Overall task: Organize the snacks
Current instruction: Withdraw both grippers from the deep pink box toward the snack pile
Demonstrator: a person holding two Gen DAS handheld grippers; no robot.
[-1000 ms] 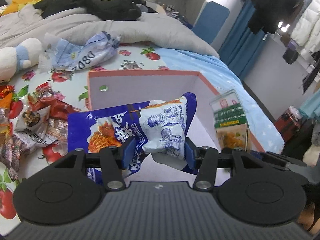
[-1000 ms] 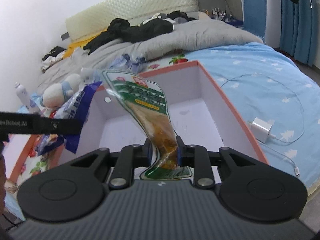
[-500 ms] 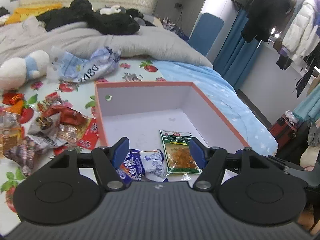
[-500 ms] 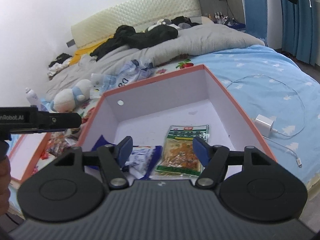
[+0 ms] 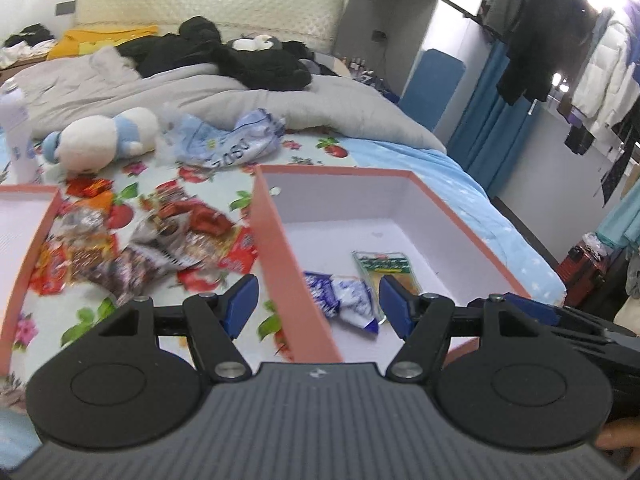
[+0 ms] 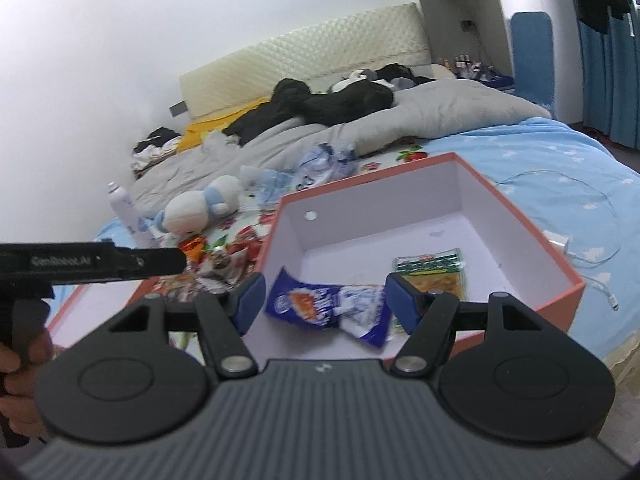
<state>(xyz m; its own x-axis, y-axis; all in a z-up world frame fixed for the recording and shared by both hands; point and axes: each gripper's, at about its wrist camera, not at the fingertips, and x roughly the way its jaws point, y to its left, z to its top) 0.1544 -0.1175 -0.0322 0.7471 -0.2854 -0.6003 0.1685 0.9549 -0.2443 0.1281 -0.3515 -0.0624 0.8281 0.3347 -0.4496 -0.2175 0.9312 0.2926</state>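
Observation:
A pink box (image 5: 276, 236) (image 6: 516, 220) with a white inside stands on the bed. In it lie a blue and white snack bag (image 5: 344, 300) (image 6: 332, 304) and a green and orange snack packet (image 5: 386, 266) (image 6: 434, 270). A pile of loose snack packets (image 5: 160, 240) (image 6: 224, 256) lies on the flowered sheet left of the box. My left gripper (image 5: 318, 304) is open and empty above the box's near left wall. My right gripper (image 6: 326, 300) is open and empty above the box's near edge.
A second pink box (image 5: 28, 248) (image 6: 108, 304) lies at the far left. A white plush toy (image 5: 100, 144), a crumpled blue wrapper (image 5: 228, 140) and a grey duvet (image 5: 200, 92) lie behind. A white charger and cable (image 6: 576, 248) lie right of the box.
Both grippers let go of their snacks, which now lie in the box, and opened. Both have drawn back and up; the left one has shifted left over the box wall.

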